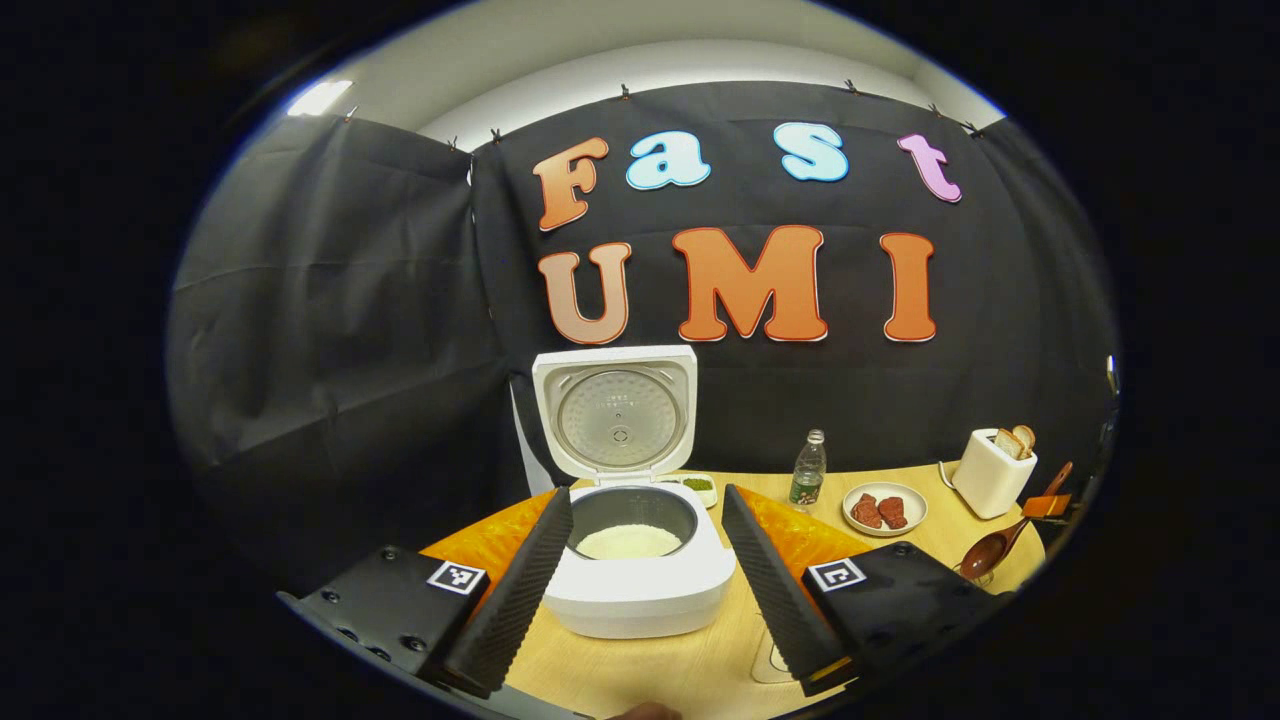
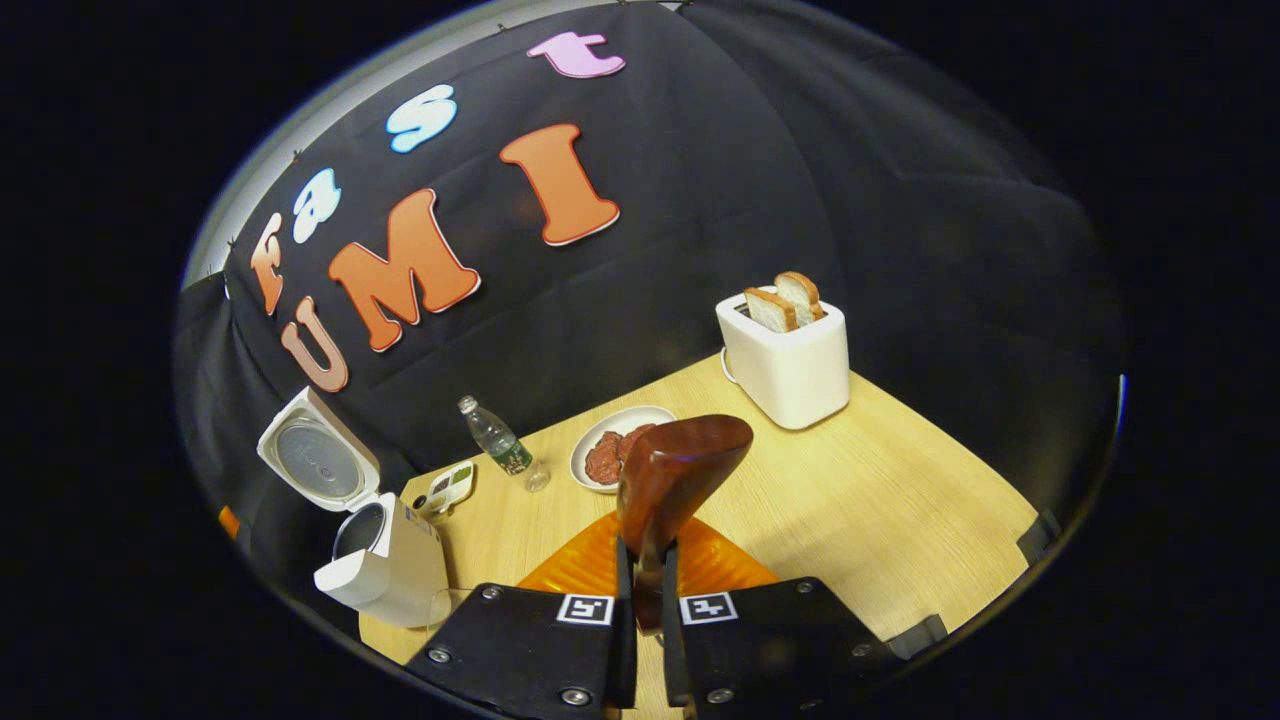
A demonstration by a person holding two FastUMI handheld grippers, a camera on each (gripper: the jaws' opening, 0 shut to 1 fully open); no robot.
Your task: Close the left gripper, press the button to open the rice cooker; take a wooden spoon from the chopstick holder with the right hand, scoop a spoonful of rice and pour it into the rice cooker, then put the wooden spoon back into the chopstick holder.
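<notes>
The white rice cooker (image 1: 640, 585) stands open on the wooden table, lid (image 1: 616, 412) upright, with white rice (image 1: 628, 542) in its pot. My left gripper (image 1: 646, 495) is open, one finger on each side of the cooker and apart from it. My right gripper (image 2: 646, 548) is shut on the handle of the wooden spoon (image 2: 680, 470), whose bowl rises ahead of the fingers above the table. In the left gripper view the spoon (image 1: 988, 555) hangs at the far right, and no rice shows in it. In the right gripper view the cooker (image 2: 385, 570) is at the lower left.
Behind the cooker are a small dish of green bits (image 1: 697, 486), a plastic bottle (image 1: 808, 468), a plate of red meat (image 1: 884, 508) and a white toaster (image 1: 992, 470) holding bread. A clear container (image 2: 445, 610) stands by the cooker near the table's front.
</notes>
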